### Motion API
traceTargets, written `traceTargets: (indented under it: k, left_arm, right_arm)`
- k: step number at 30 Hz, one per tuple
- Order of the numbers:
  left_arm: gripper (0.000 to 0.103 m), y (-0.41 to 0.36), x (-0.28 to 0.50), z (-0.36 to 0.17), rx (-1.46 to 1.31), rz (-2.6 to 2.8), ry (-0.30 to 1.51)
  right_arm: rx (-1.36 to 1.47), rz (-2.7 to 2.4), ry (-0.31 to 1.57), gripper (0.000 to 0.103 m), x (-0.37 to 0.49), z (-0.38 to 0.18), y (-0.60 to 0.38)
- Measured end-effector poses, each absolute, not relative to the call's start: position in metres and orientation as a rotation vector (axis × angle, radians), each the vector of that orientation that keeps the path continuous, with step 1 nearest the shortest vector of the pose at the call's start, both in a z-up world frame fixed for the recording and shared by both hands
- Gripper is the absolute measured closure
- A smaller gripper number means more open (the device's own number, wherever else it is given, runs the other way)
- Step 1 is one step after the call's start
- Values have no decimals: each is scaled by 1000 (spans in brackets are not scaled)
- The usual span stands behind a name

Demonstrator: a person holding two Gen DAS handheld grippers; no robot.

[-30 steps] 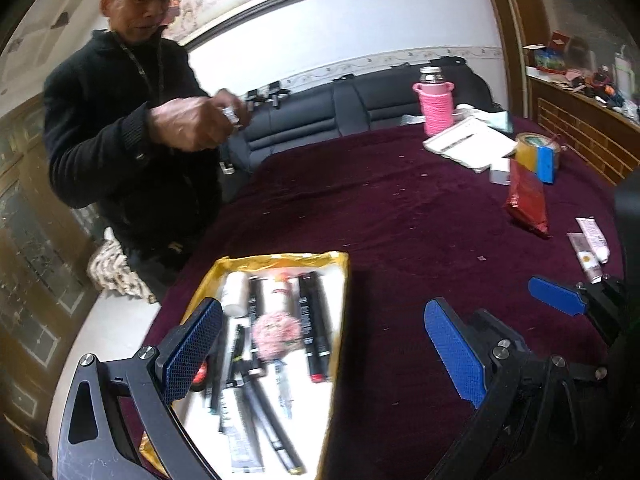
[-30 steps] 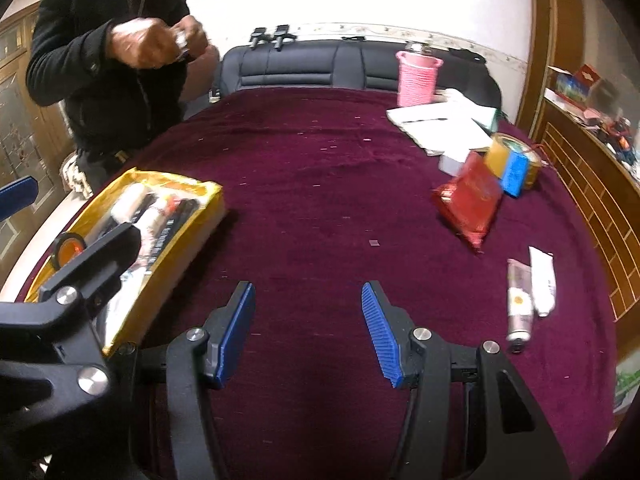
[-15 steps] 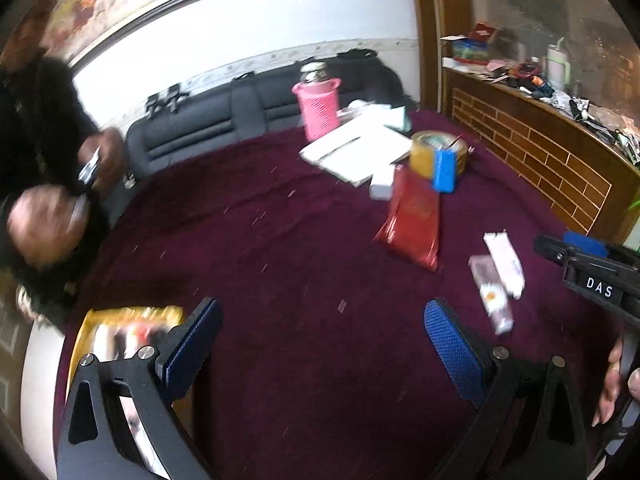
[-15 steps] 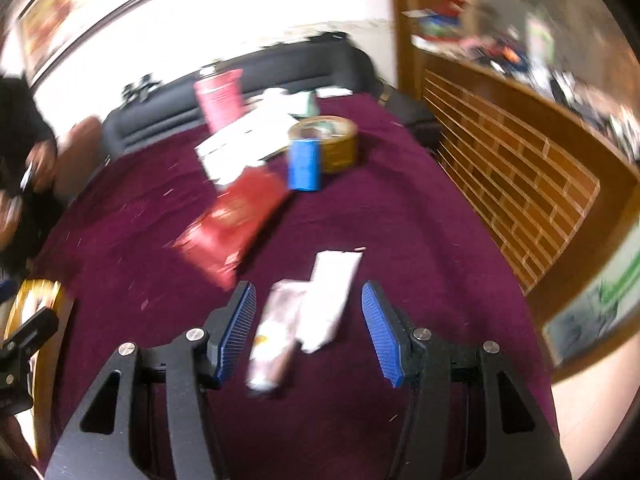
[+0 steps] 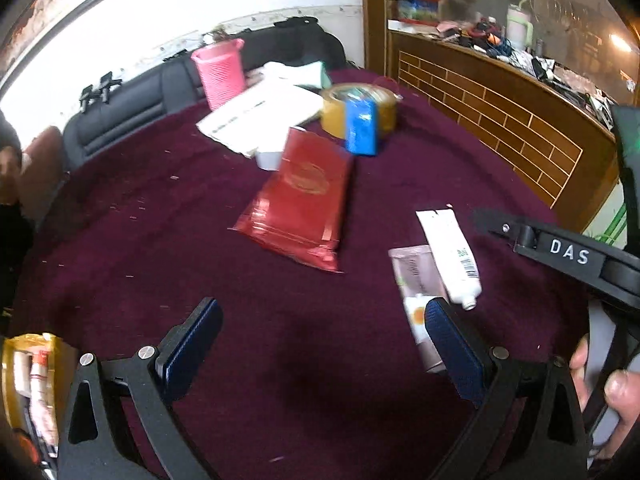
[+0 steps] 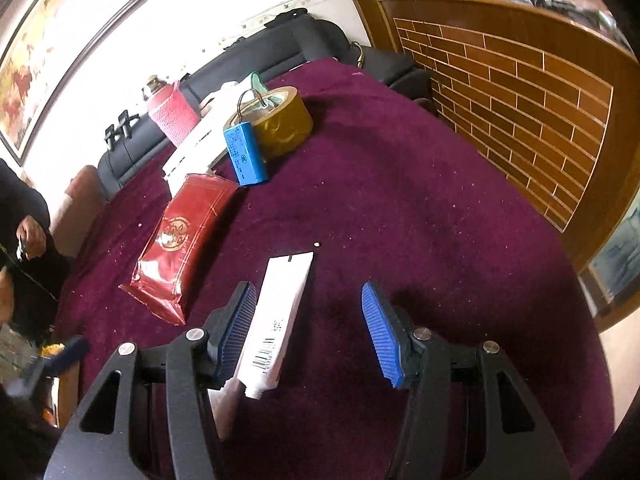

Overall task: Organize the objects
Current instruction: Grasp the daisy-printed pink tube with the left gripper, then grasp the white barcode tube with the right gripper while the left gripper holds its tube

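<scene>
Tube (image 6: 278, 320) — white, by right tool (image 6: 310, 330) left pad | tool agape

Cloth, foil, plastic and wood

Fuzzy matt maroon cloth (image 6: 420, 200) covers the counter; the red packet (image 6: 180, 240) is glossy foil, the white tube (image 6: 280, 312) smooth plastic, the tape roll (image 6: 280, 120) shiny, the wall panel (image 6: 520, 92) polished wood.

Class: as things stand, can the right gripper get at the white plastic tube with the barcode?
Probably yes. The right gripper is open, the white plastic tube lies between its fingers, hard by the left one, with nothing over it.
</scene>
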State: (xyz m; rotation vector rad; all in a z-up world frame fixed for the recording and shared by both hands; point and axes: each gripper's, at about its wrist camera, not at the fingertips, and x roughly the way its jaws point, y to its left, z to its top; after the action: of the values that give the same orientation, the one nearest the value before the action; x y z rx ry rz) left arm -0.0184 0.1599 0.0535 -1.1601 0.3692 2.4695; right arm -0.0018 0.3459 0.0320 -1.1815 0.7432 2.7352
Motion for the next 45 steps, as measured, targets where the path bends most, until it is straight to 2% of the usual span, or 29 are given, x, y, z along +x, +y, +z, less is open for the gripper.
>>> traceTargets:
  k: [5, 6, 7, 8, 9, 10, 12, 13, 18, 29, 37, 45]
  left_arm:
    - [6, 186, -12, 34, -1162, 2474, 395]
    - [12, 191, -10, 30, -1164, 2478, 405]
    - [23, 195, -6, 26, -1169, 2489, 408]
    - [28, 197, -4, 24, -1174, 2493, 390]
    - [39, 198, -2, 22, -1182, 2502, 370]
    - [54, 202, 2, 19, -1196, 2518, 378]
    - [72, 207, 8, 18, -1193, 2519, 369]
    - [77, 211, 13, 19, -1193, 2533, 387]
    - [77, 211, 21, 18, -1189, 2521, 376]
    - [77, 148, 9, 36, -1267, 2461, 102]
    - [77, 121, 23, 52, -1234, 2468, 80]
    - [77, 95, 36, 65, -1196, 2506, 95]
  right_arm:
    - [-1174, 2726, 820, 49, 1, 28, 357]
    - [-1162, 2728, 828, 49, 2, 29, 359]
    - [-1152, 2731, 832, 49, 2, 31, 360]
    - [-1143, 2735, 835, 49, 2, 31, 360]
    - [-1137, 2738, 839, 49, 2, 32, 360]
    - [-1133, 2740, 842, 49, 2, 32, 360]
    - [-1144, 2737, 846, 49, -1, 30, 361]
    - [-1153, 2735, 852, 49, -2, 29, 361]
    - [-1175, 2730, 843, 49, -4, 26, 358]
    - [-1193, 2741, 795, 49, -5, 23, 353]
    - [-1300, 2775, 725, 49, -15, 16, 332]
    - [-1384, 2669, 367, 49, -30, 18, 300]
